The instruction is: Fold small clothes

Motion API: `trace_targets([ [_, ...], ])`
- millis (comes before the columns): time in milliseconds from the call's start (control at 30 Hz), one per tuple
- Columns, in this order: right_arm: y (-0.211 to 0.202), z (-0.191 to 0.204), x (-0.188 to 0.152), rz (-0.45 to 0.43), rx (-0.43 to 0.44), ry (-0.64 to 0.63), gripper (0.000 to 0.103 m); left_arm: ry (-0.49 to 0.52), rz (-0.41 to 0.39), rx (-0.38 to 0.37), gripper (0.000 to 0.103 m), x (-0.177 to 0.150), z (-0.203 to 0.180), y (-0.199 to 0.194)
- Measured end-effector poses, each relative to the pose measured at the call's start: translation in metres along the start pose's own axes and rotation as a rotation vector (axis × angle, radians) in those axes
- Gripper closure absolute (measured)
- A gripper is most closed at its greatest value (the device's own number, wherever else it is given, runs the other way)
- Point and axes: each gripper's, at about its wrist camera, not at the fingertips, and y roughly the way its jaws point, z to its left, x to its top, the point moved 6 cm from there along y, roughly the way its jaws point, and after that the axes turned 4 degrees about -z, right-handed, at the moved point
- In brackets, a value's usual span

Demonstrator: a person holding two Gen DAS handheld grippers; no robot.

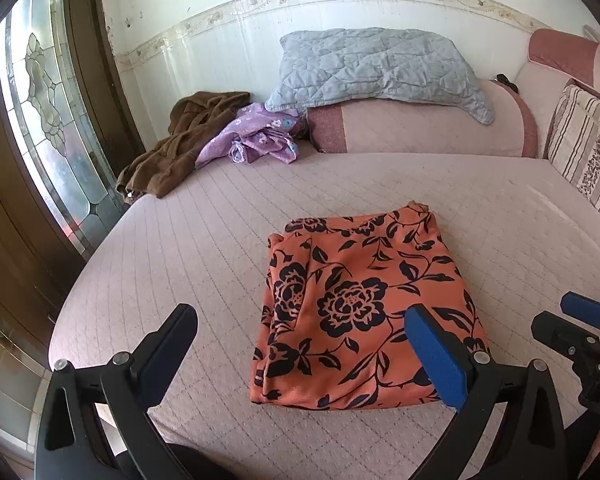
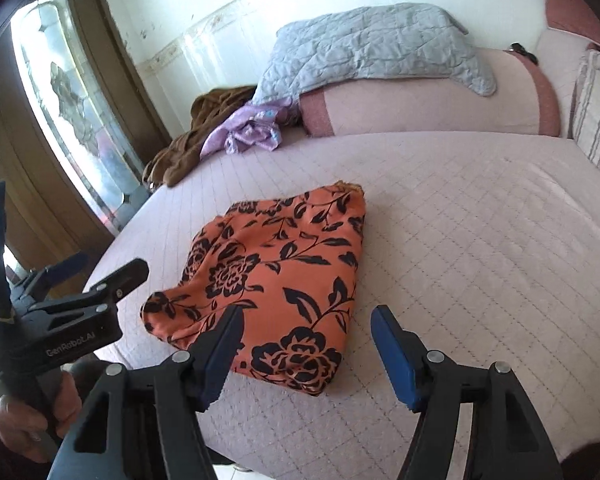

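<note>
**Both grippers empty above a folded floral garment**

The left gripper (image 1: 300, 328) hovers with its jaws spread wide and nothing between them; in its own view the pads frame the near edge of the cloth without touching it. The right gripper (image 2: 306, 332) is also open and empty, its jaws apart above the garment's near right corner.

The orange floral garment (image 1: 364, 304) lies on the bed cover (image 1: 180, 240), near the front edge, already folded into a rough rectangle with several layers stacked along its left side. It looks thin, soft and light (a slippery synthetic, to judge by the smooth drape), so layers may slide over one another if pulled from one side only. A sound hold would pinch all layers at the two near corners, or along the thick folded left edge, lifting both sides together.

Farther back, a purple garment (image 1: 256, 136) and a brown garment (image 1: 180, 144) lie crumpled beside a grey quilted pillow (image 1: 380, 68), apparently not yet folded.
</note>
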Motion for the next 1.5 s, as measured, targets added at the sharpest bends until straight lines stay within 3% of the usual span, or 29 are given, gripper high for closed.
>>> trace_targets([
  [433,-0.011,-0.015,0.005,-0.019,-0.077,-0.018,0.033,-0.021,0.008,-0.089,0.0,-0.005,-0.019,-0.003],
  [800,-0.019,-0.036,0.008,-0.027,-0.1,0.032,0.033,-0.011,-0.001,-0.115,0.0,-0.002,-0.03,-0.003],
  [1200,-0.019,-0.031,0.004,-0.022,-0.084,0.028,0.033,-0.014,0.003,-0.094,0.0,-0.004,-0.025,0.003],
  [1500,0.003,-0.01,-0.001,0.02,-0.038,0.008,0.036,-0.038,0.019,-0.063,0.0,-0.012,-0.003,0.019],
])
